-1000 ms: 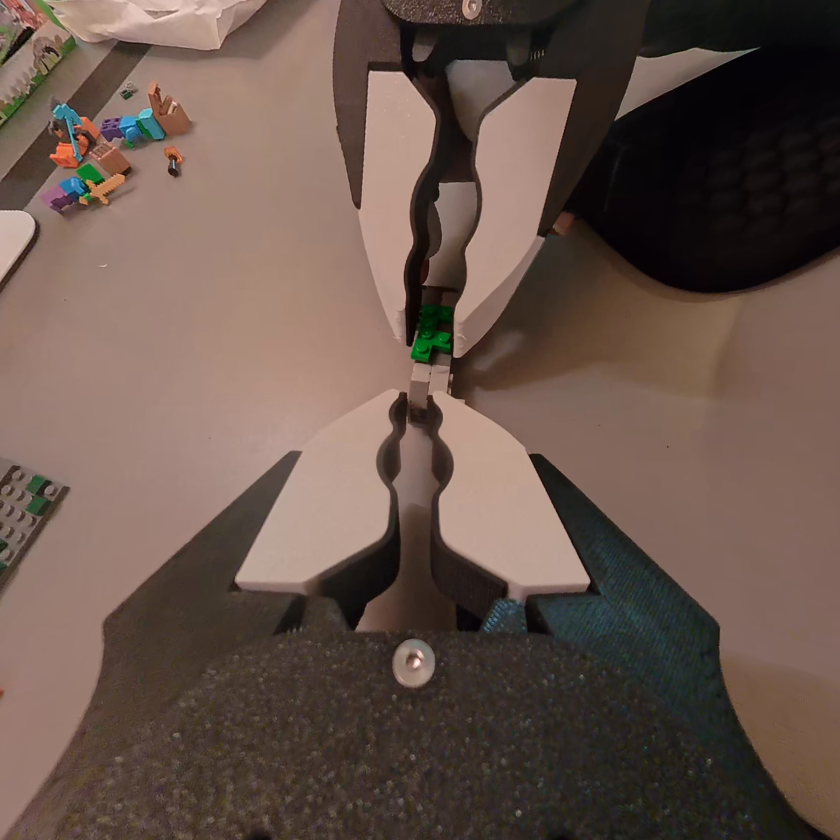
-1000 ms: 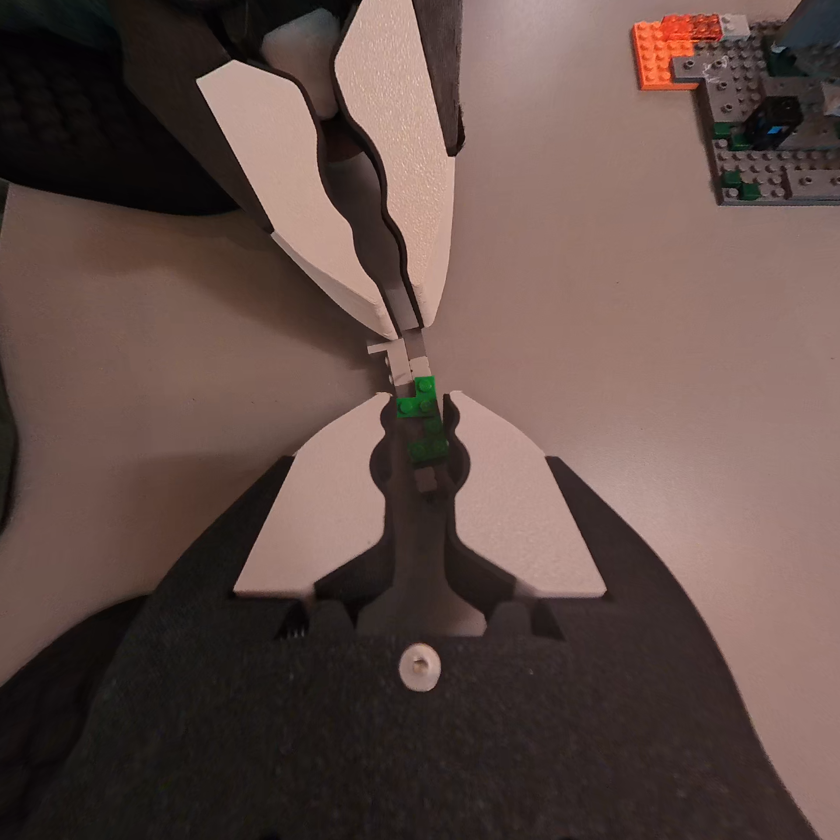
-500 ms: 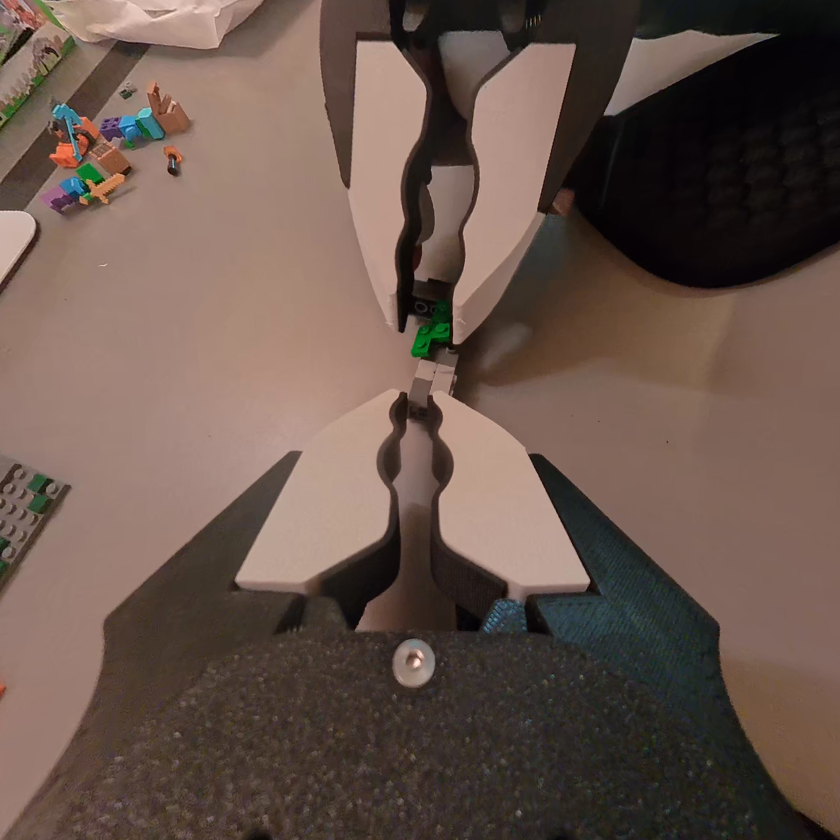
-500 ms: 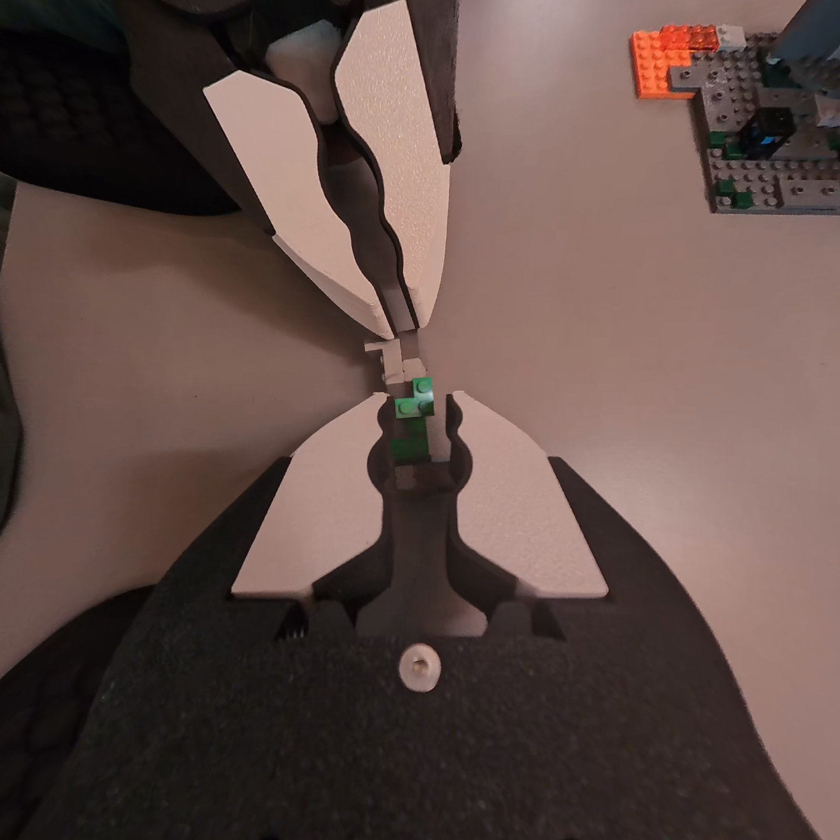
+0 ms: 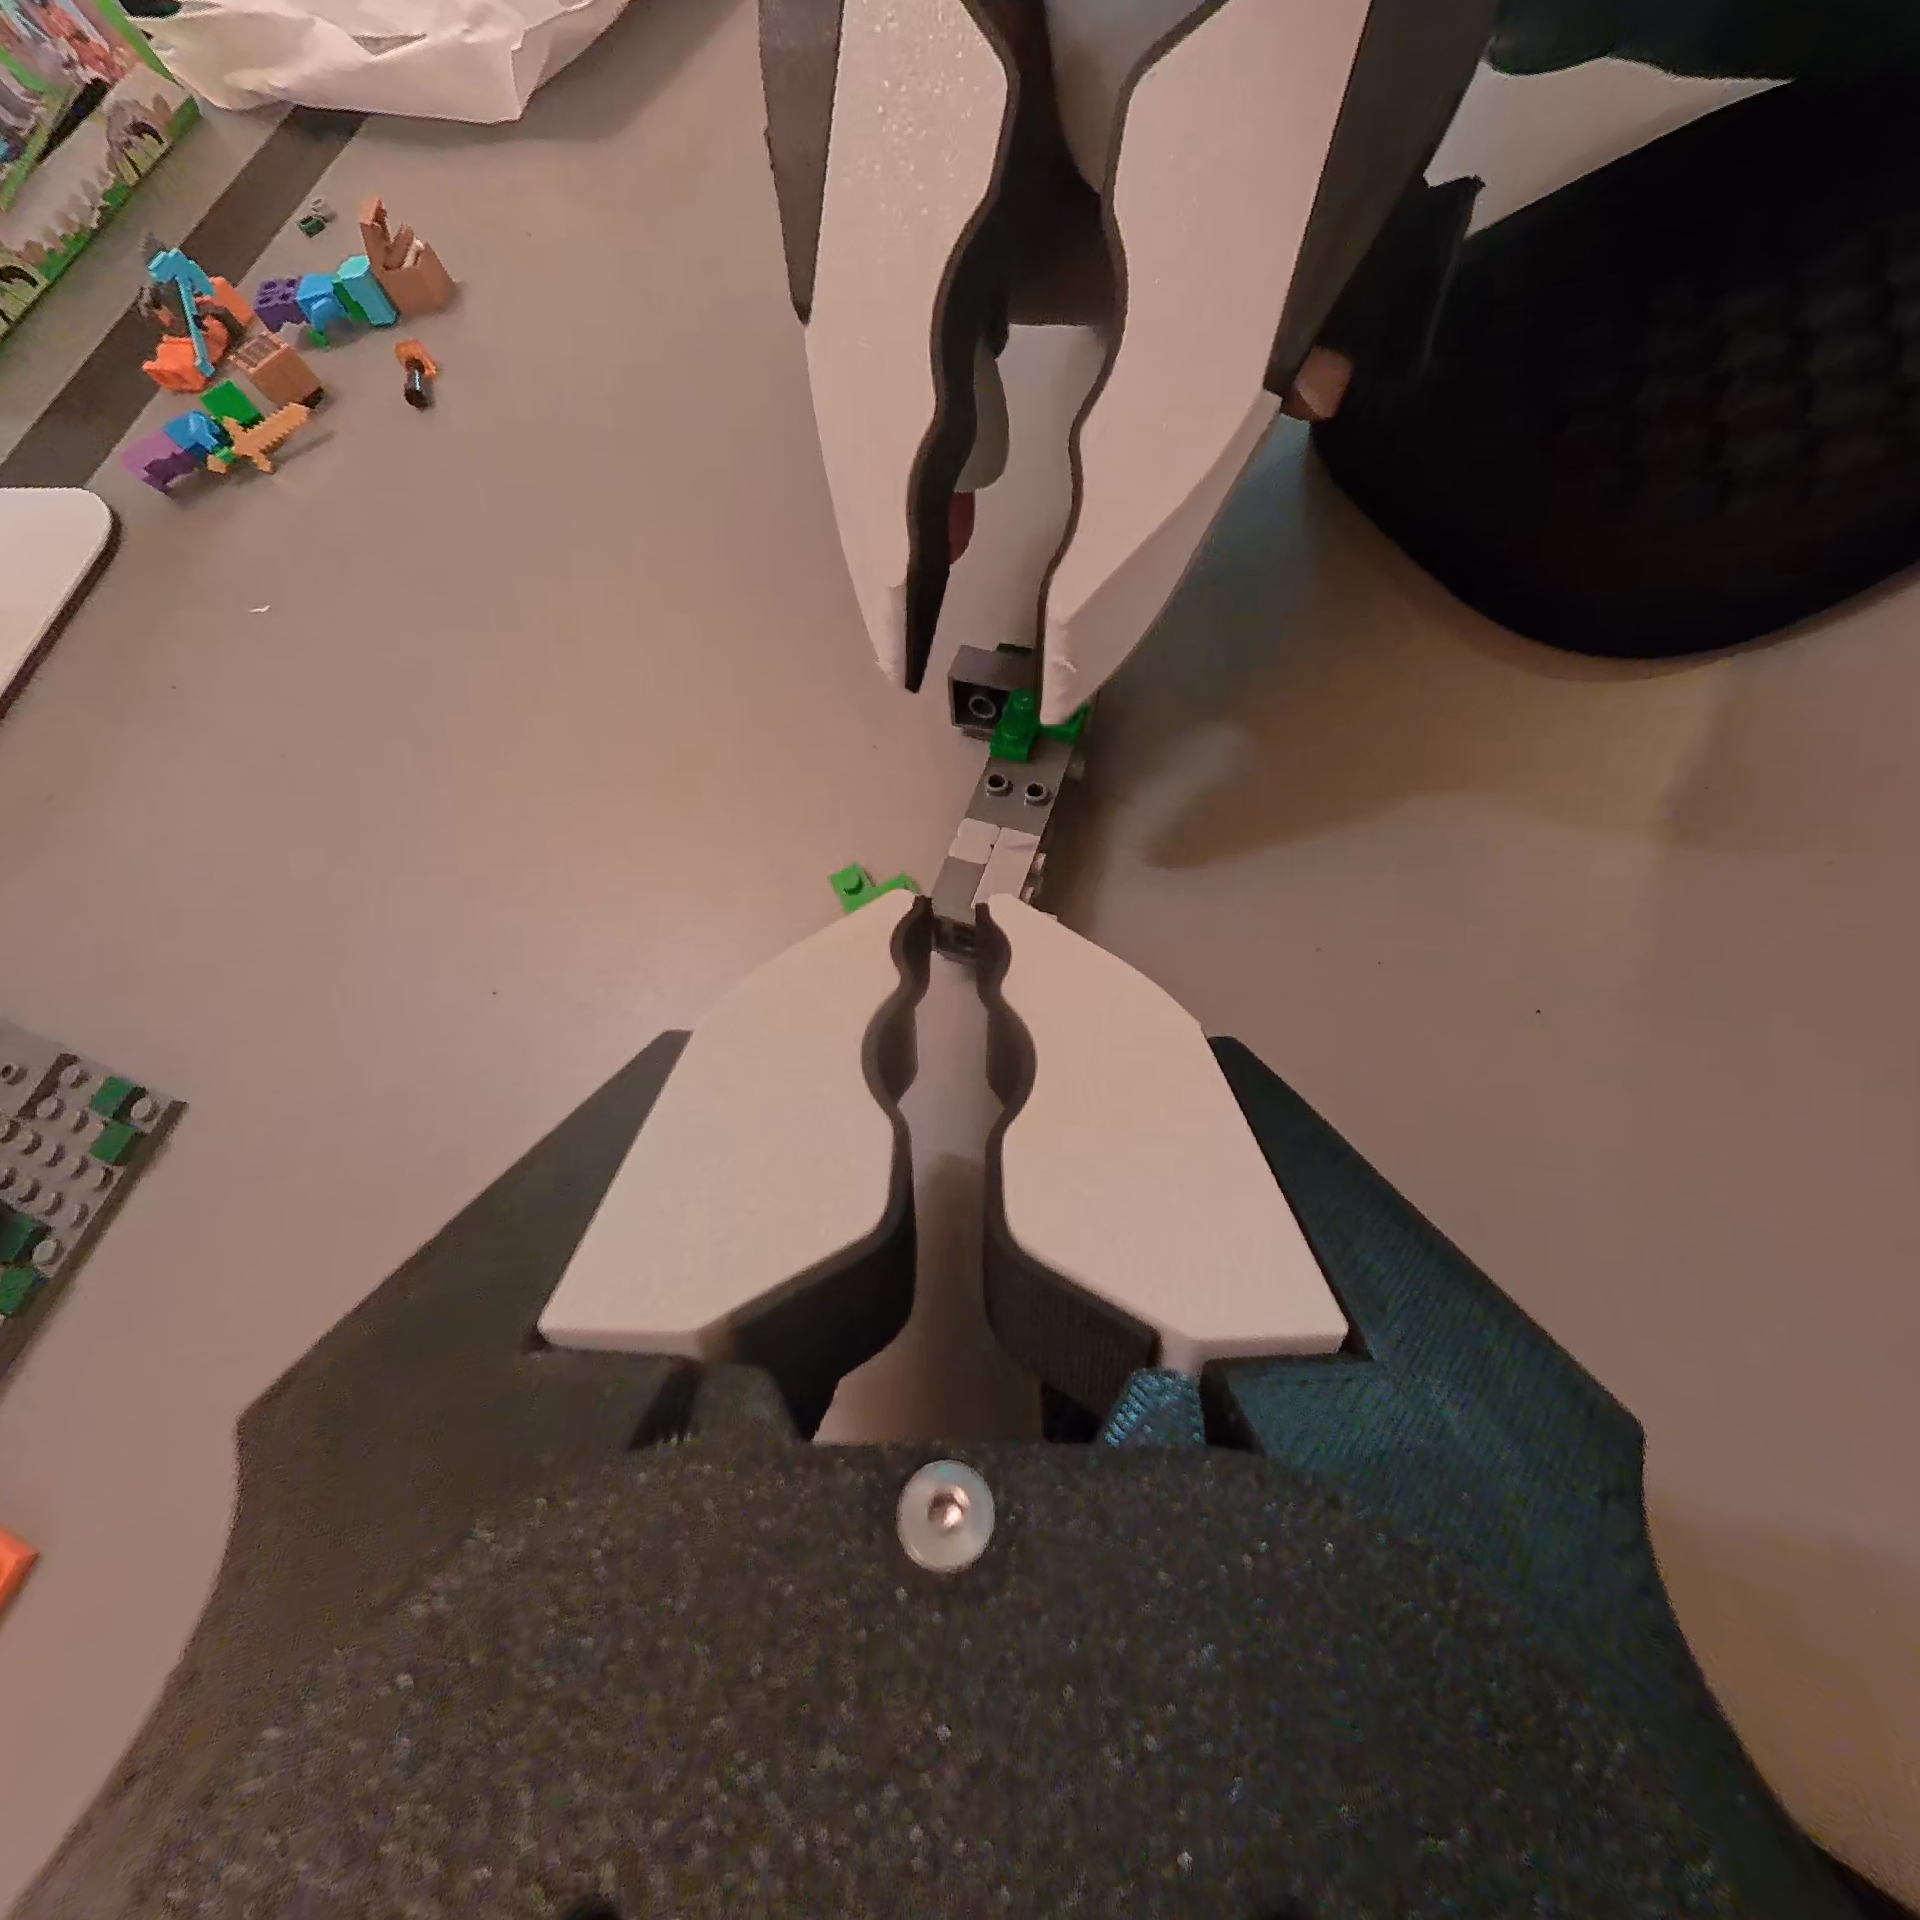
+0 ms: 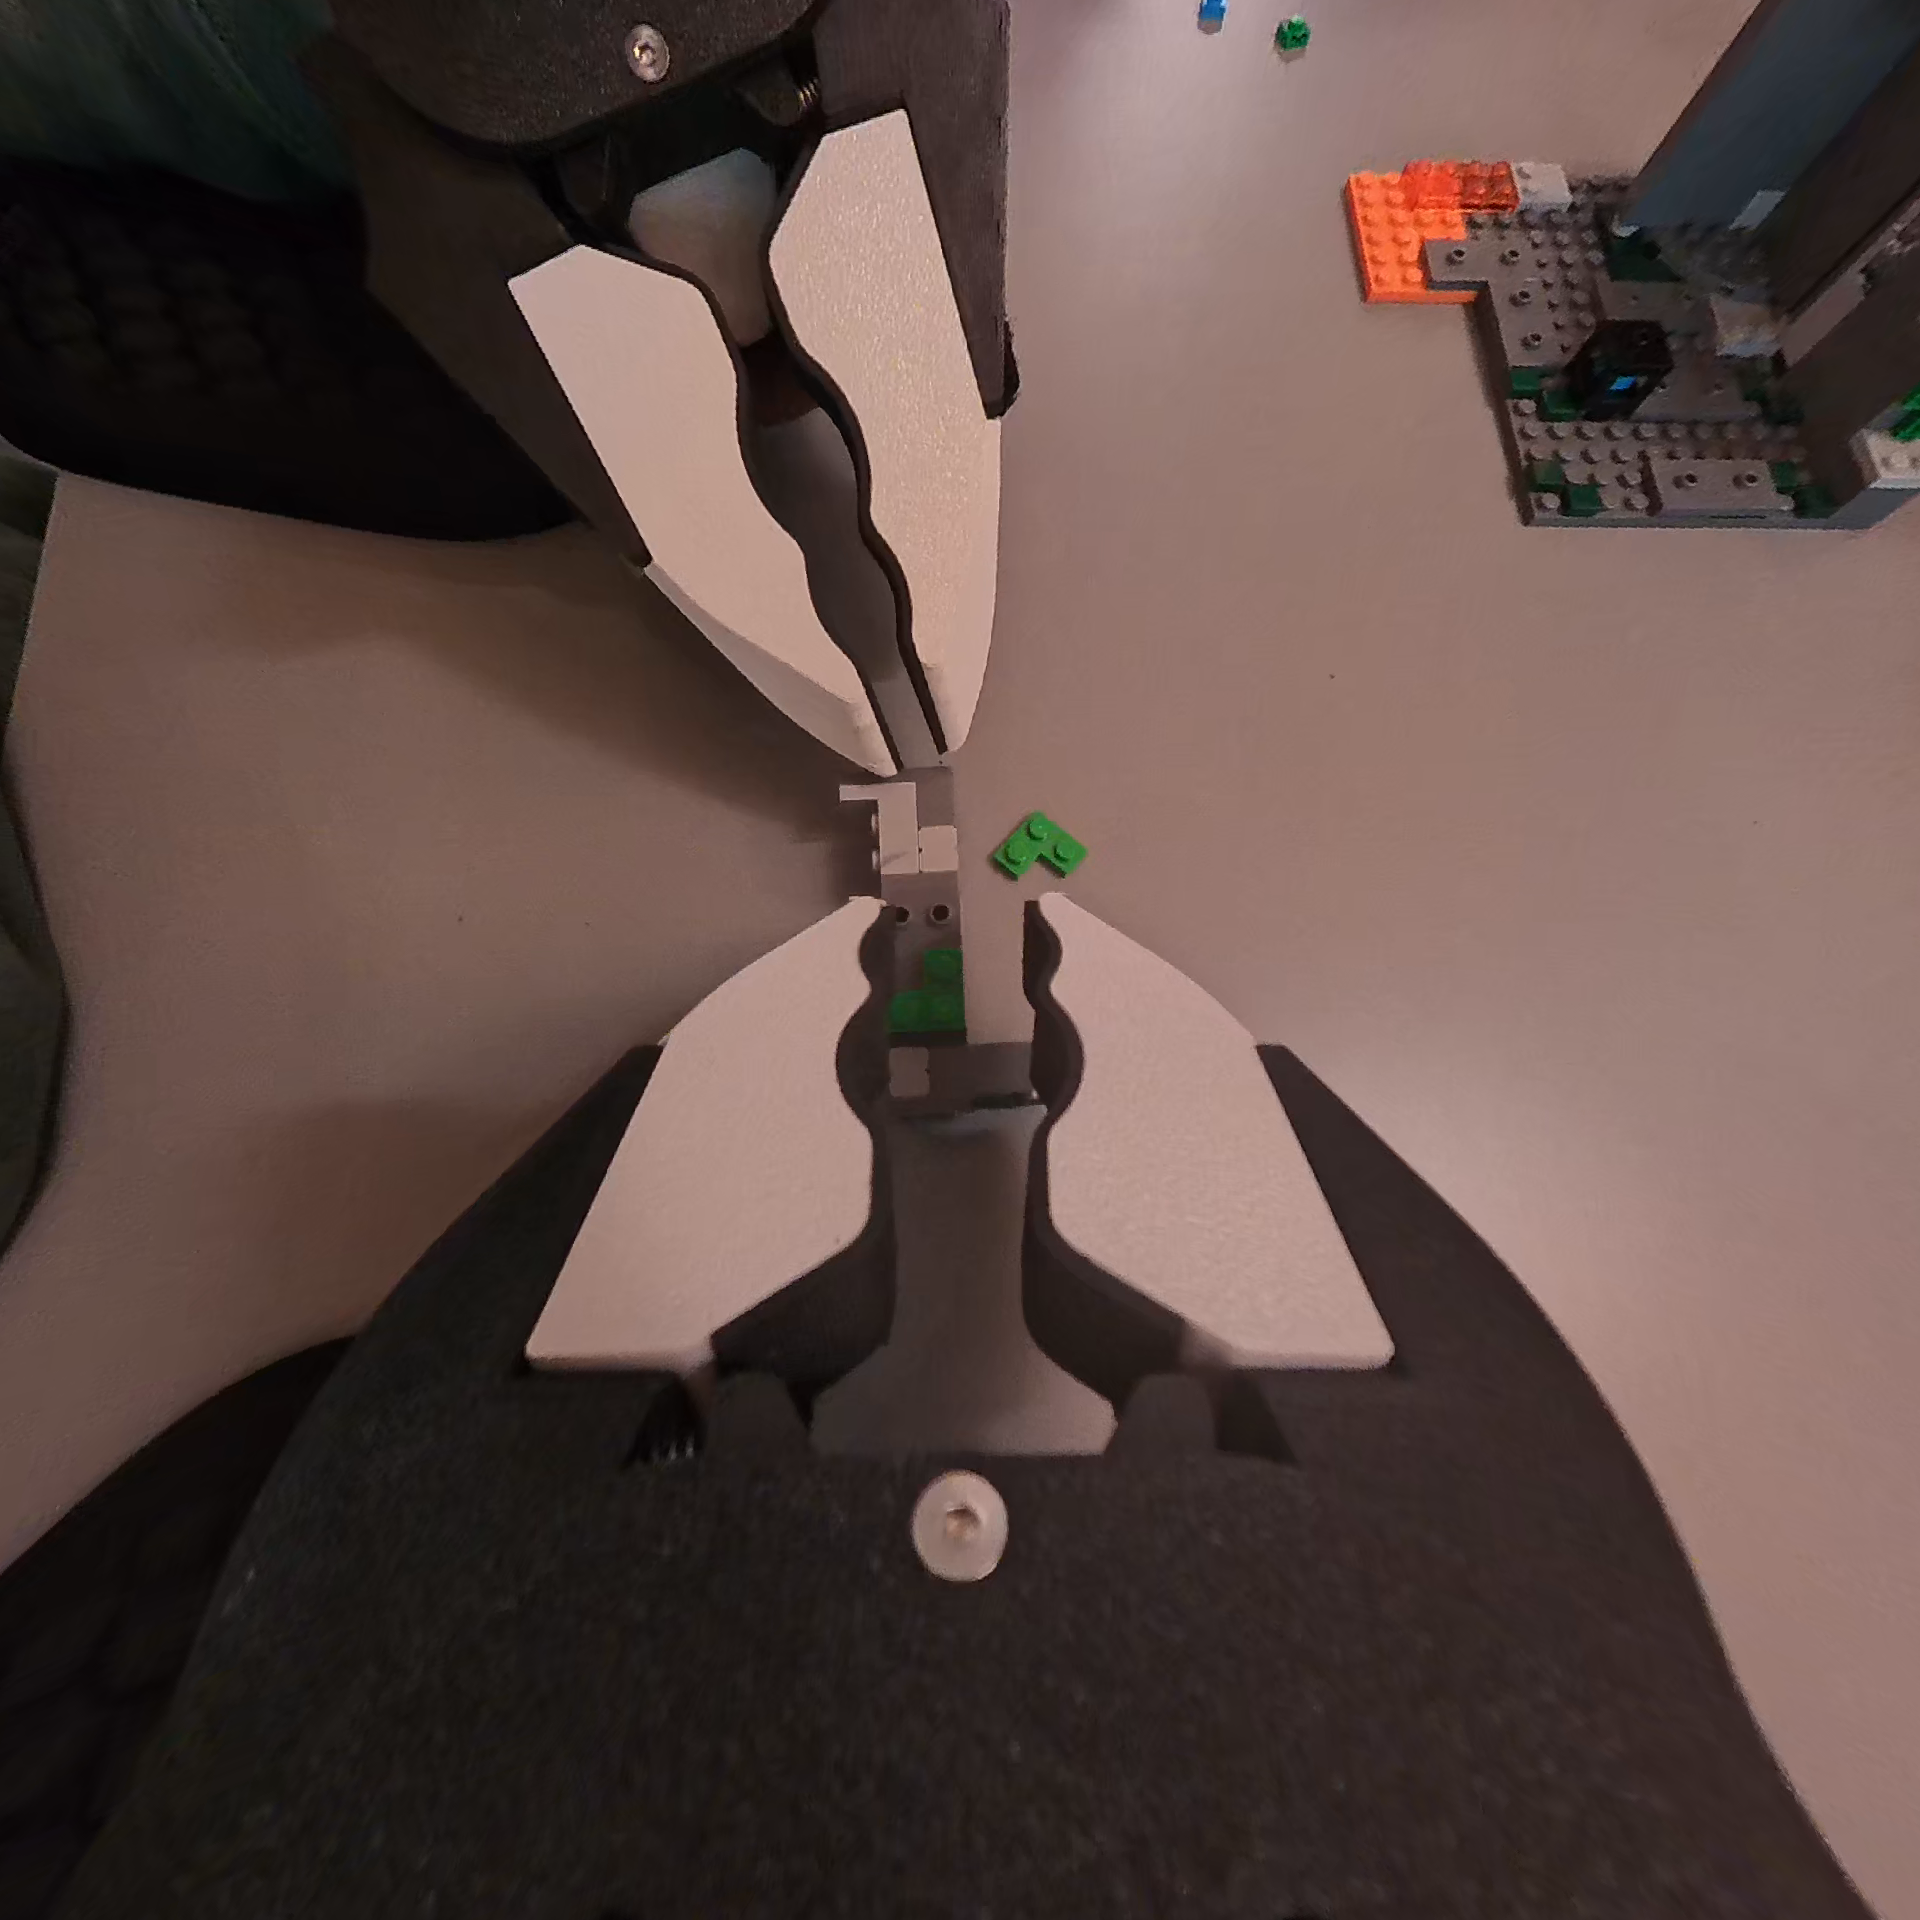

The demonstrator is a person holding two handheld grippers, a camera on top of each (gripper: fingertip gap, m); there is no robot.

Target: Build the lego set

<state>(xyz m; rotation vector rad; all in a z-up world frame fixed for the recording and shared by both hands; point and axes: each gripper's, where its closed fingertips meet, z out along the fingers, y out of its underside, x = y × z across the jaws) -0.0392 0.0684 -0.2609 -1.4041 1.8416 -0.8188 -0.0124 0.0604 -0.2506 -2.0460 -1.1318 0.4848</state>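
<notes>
A narrow grey plastic brick sub-assembly (image 5: 1000, 831) is held just above the beige counter (image 5: 520, 727), between the two grippers set tip to tip. The jaws of the left gripper (image 5: 951, 914) are pressed nearly together on the near end of this strip. The jaws of the right gripper (image 6: 956, 914) stand moderately apart; the strip's other end, with a dark green corner plate (image 6: 928, 1000) on it, lies in the gap, and one finger may touch it, but no clamping can be seen.

A loose bright green L-shaped plate (image 6: 1039, 844) lies on the counter just beside the strip, unattached. Well apart, at the far right in the right wrist view, stands the grey studded baseplate model with an orange corner (image 6: 1621, 353); a heap of small coloured bricks (image 5: 249, 343) lies at the far left in the left wrist view.

The step in hand appears to be the fitting of green plates onto the strip. The next move probably calls for the loose plate to be gripped by the right gripper, aligned over the open studs (image 5: 1015, 792), and pressed down while the strip is held firm.
</notes>
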